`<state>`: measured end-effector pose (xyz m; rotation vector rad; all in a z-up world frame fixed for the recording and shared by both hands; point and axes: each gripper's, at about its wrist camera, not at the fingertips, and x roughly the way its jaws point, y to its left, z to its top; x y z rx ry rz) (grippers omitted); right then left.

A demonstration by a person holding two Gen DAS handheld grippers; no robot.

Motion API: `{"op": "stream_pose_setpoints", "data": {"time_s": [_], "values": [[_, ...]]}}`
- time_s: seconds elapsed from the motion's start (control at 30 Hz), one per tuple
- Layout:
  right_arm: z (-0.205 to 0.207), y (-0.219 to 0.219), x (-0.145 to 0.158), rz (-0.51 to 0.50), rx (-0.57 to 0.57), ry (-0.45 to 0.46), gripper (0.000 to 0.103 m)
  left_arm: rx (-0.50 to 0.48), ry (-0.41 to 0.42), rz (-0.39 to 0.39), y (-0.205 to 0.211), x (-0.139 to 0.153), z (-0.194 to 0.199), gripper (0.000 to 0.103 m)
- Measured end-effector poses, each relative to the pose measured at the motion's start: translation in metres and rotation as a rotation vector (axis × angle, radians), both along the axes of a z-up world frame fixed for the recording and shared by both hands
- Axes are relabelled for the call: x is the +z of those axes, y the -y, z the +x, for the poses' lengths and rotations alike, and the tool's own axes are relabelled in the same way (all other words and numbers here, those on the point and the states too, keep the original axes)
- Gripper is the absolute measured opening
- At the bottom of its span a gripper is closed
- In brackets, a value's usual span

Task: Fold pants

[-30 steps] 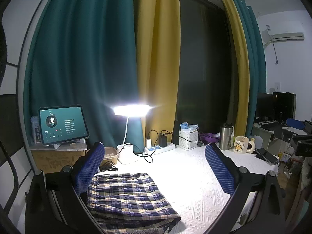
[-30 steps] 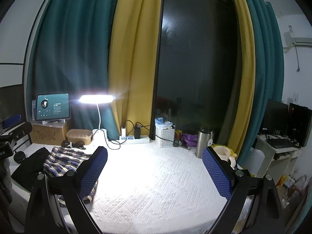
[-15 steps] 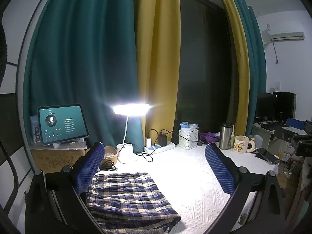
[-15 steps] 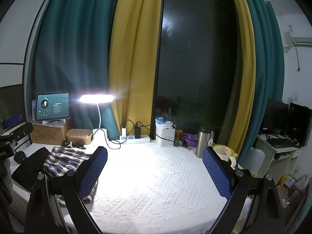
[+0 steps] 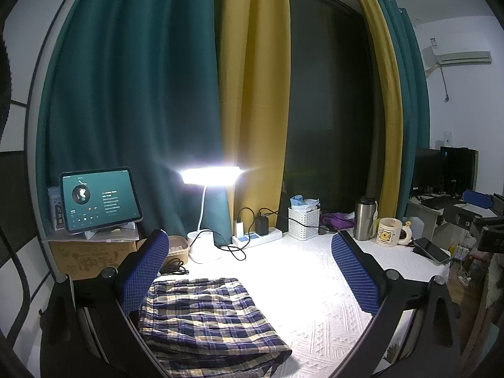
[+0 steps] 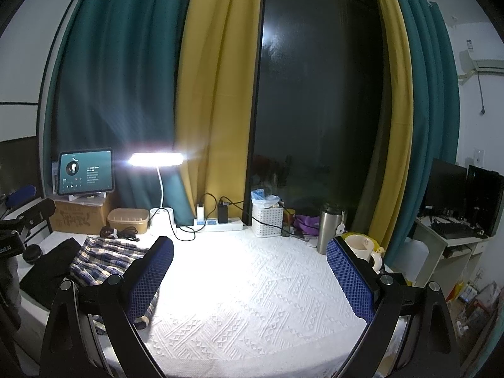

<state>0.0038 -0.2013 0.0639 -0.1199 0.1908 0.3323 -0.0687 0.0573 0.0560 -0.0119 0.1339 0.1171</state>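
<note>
Blue-and-cream plaid pants (image 5: 208, 318) lie folded in a flat rectangle at the left of the white textured tablecloth (image 5: 315, 286). My left gripper (image 5: 252, 271) hangs open above the table, its left blue pad just over the pants' left edge, nothing between the fingers. In the right wrist view the same plaid pants (image 6: 104, 258) lie at the far left, partly behind the left pad. My right gripper (image 6: 249, 278) stands open over bare tablecloth (image 6: 245, 289), holding nothing. The other gripper shows at each view's edge.
A lit desk lamp (image 5: 209, 178), tablet (image 5: 99, 198) on a cardboard box, power strip (image 5: 256, 239), white basket (image 5: 304, 220), steel tumbler (image 5: 365, 219), mug (image 5: 389, 231) and phone (image 5: 431, 250) line the back and right. A dark garment (image 6: 47, 267) lies left of the pants.
</note>
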Motion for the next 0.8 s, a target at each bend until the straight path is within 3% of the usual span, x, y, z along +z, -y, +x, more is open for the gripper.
{"op": "stream_pose_setpoints", "data": {"time_s": [0.8], "values": [[-0.0005,-0.0011,-0.0003,0.002,0.001,-0.002,0.098,-0.007,-0.007,-0.002,0.0013,-0.0004,-0.0027,0.102]]}}
